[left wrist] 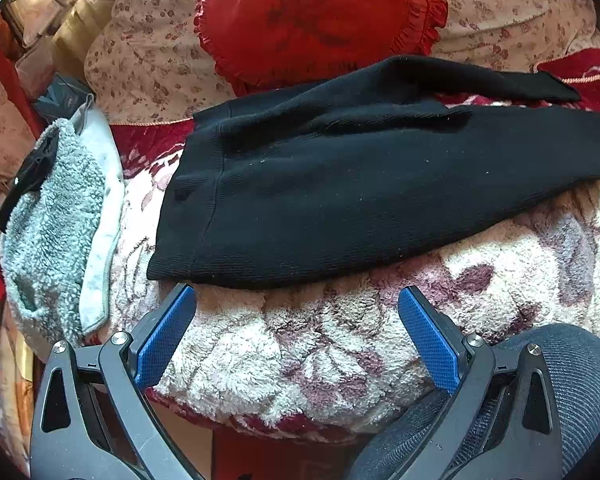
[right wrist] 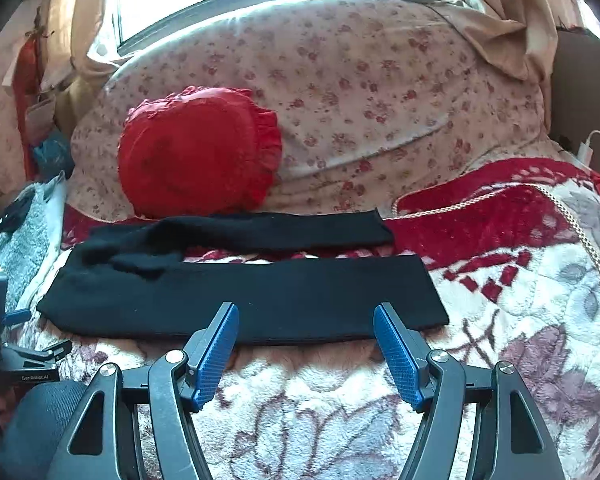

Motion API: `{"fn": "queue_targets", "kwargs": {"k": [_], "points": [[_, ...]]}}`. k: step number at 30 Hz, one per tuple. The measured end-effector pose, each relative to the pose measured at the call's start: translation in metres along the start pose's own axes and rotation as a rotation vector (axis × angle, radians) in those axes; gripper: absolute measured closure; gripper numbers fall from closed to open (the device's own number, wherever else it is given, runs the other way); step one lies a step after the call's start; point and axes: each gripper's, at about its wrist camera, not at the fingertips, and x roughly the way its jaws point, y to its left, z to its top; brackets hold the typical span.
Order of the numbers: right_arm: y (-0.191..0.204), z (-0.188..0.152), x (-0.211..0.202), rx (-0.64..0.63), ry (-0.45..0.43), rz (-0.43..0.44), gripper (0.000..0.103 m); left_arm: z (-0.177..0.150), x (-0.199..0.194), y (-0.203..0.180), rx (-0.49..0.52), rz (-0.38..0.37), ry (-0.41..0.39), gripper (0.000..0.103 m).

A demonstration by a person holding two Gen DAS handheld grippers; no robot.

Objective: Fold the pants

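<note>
Black knit pants (left wrist: 340,184) lie spread on a fluffy flowered blanket (left wrist: 284,344), waistband to the left and both legs running right. My left gripper (left wrist: 296,300) is open just in front of the waistband's near edge, nothing between its blue pads. From the right wrist, the pants (right wrist: 260,292) show both legs side by side with a strip of blanket between them. My right gripper (right wrist: 305,314) is open over the near leg's front edge, its pads apart and not pressing the cloth. The left gripper's body (right wrist: 4,320) shows at the left edge.
A red frilled cushion (right wrist: 196,152) leans on a flowered pillow (right wrist: 340,92) behind the pants. A grey fleece cloth (left wrist: 56,224) with a black object on it lies left of the waistband. A red blanket edge with cord trim (right wrist: 500,208) lies right. A dark padded round object (left wrist: 572,384) sits near right.
</note>
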Motion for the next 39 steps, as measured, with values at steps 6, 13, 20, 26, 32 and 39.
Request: {"fn": "queue_targets", "kwargs": {"k": [6,13,20,26,32,39], "points": [[-0.002,-0.007,0.005,-0.041,0.016,-0.045,0.035,-0.001,-0.018,0.058,-0.168,-0.092,-0.153,0.002],[-0.003,-0.006,0.019,-0.026,0.049,-0.104,0.035,-0.017,0.019,0.098,-0.247,-0.196,-0.067,0.002],[-0.002,0.004,0.019,0.065,-0.003,-0.116,0.035,0.000,0.016,0.074,-0.207,-0.160,-0.074,0.002],[0.020,0.007,0.016,0.020,-0.039,-0.093,0.035,0.012,0.014,0.069,-0.167,-0.180,-0.100,0.002],[0.052,-0.007,0.021,-0.127,-0.015,-0.155,0.035,0.008,0.022,0.073,-0.179,-0.201,-0.082,0.002],[0.052,-0.010,0.030,-0.135,0.010,-0.183,0.035,0.002,0.026,0.077,-0.190,-0.200,-0.064,0.002]]}}
